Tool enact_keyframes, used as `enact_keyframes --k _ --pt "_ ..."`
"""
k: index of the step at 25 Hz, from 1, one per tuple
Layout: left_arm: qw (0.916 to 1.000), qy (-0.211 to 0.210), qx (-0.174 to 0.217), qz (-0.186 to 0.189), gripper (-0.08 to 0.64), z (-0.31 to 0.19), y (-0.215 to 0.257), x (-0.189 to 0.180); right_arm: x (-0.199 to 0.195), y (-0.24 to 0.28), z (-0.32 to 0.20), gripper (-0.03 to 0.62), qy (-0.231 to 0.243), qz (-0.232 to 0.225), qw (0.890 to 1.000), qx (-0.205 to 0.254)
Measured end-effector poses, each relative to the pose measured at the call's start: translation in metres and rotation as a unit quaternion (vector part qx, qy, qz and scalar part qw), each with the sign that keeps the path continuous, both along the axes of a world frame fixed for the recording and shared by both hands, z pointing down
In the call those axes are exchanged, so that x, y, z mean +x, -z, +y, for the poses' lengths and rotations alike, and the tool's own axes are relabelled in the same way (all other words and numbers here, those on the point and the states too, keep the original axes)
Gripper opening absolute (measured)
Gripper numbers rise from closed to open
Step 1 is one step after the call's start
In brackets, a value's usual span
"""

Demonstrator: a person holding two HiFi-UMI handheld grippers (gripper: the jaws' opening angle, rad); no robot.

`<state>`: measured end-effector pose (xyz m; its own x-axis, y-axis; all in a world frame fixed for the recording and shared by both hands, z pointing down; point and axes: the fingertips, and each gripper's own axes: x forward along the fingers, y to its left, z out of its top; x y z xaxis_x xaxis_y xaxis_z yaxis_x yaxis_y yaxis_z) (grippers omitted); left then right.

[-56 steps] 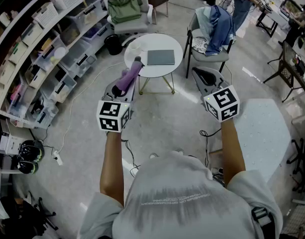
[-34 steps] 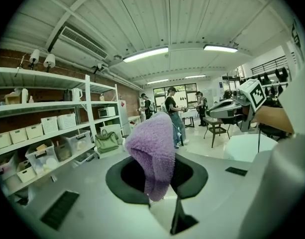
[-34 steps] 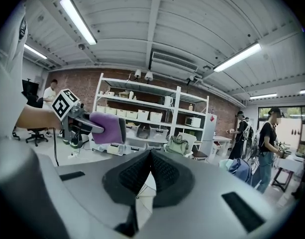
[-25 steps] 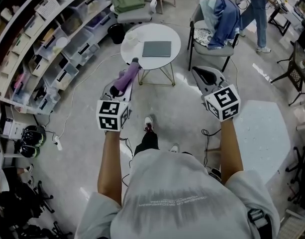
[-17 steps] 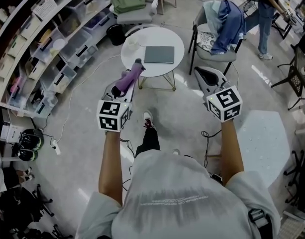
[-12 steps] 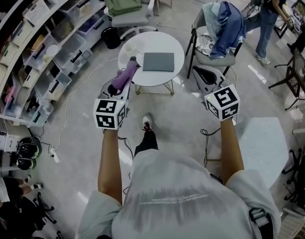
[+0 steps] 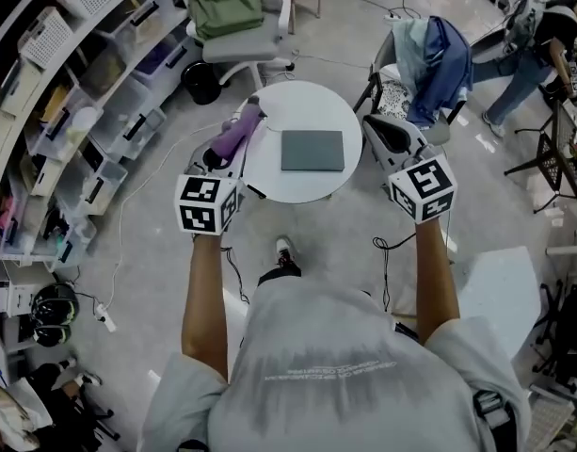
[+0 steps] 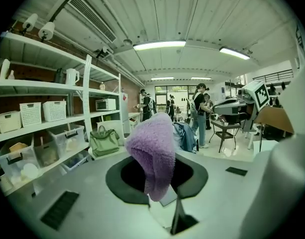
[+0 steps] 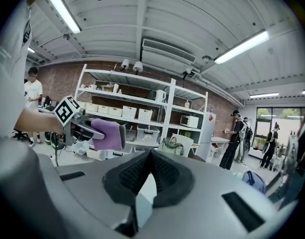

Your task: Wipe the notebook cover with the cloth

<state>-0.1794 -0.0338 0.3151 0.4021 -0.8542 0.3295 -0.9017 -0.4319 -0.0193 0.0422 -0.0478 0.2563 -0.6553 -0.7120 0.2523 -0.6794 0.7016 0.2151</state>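
Up front, cloth point(image 8: 151, 151) in left gripper point(image 8: 157, 179)

The cloth point(image 7: 233, 132) is a fuzzy lilac purple, plain all over. The notebook point(image 7: 312, 150) has a flat slate grey-green cover with no pattern. The table point(image 7: 269, 172) under it is plain white. The left gripper point(image 7: 247, 113) and the right gripper point(image 7: 373, 122) have pale grey bodies, black ribbed jaw pads, and white cubes printed with black square markers. The person's shirt point(image 7: 335, 375) is light grey with faint paler lettering across the back. The floor point(image 7: 156, 252) is pale grey and finely speckled. The bag point(image 7: 225, 6) is olive green, on a whitish chair point(image 7: 260, 43). The jacket point(image 7: 443, 50) is denim blue. The brick wall point(image 9: 57, 78) is reddish brown behind white shelves point(image 9: 132, 96).
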Motion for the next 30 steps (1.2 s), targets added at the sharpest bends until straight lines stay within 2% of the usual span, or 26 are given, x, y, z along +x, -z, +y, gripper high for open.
enact_keyframes --k 6,10,14,20,23,27,30 --pt "0.9995 -0.03 -0.011 0.002 0.074 -0.053 -0.011 -0.01 -0.017 -0.006 -0.055 0.002 -0.042 -0.018 0.999 -0.011" --pt "0.9987 -0.045 -0.025 0.005 0.074 -0.078 -0.024 -0.007 -0.02 -0.023 -0.078 0.003 -0.06 -0.002 0.998 -0.025" --pt "0.9977 -0.051 -0.044 0.0 0.074 -0.098 -0.042 0.007 -0.01 -0.05 -0.095 0.003 -0.059 0.006 0.997 -0.052" --pt "0.9971 -0.024 -0.072 -0.013 0.074 -0.126 -0.067 0.027 0.004 -0.09 -0.135 0.005 -0.024 0.005 0.995 -0.096" --pt "0.996 -0.01 -0.088 -0.003 0.074 -0.139 -0.077 0.04 0.008 -0.106 -0.147 0.002 0.009 0.019 0.994 -0.112" --pt "0.9931 0.016 -0.116 -0.009 0.074 -0.151 -0.096 0.047 0.008 -0.134 -0.163 0.002 0.046 0.035 0.988 -0.141" --pt "0.9901 0.01 -0.139 -0.018 0.074 -0.159 -0.119 0.059 0.011 -0.154 -0.175 0.002 0.053 0.033 0.985 -0.164"
